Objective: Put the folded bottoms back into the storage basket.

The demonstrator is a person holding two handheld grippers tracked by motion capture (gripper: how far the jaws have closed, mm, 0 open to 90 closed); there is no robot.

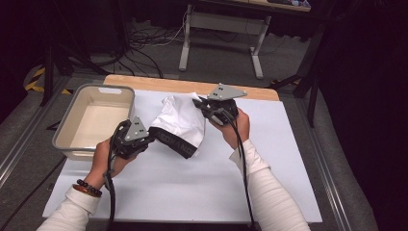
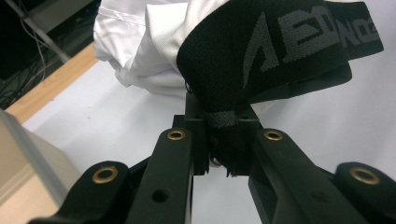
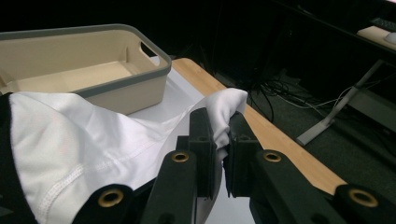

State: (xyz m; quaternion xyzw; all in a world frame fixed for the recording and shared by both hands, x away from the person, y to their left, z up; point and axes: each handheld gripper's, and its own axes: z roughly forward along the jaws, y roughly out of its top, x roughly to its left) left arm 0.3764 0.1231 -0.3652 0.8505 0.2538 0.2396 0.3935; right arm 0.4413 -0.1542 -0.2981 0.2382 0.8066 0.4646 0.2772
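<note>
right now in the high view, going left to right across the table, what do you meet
bin → left gripper → white garment → right gripper

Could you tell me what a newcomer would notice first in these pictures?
A white garment with a black lettered band hangs stretched over the table's middle. The left tool is clamped on the band, the right tool on a white corner. An empty beige bin sits at the left.

Hidden and cut-off bits from my seat

My left gripper view crops the waistband (image 2: 280, 42) lettering at the top edge; my right gripper view cuts the garment (image 3: 70, 140) off at left, and the bin (image 3: 93, 70) loses its left end.
</note>
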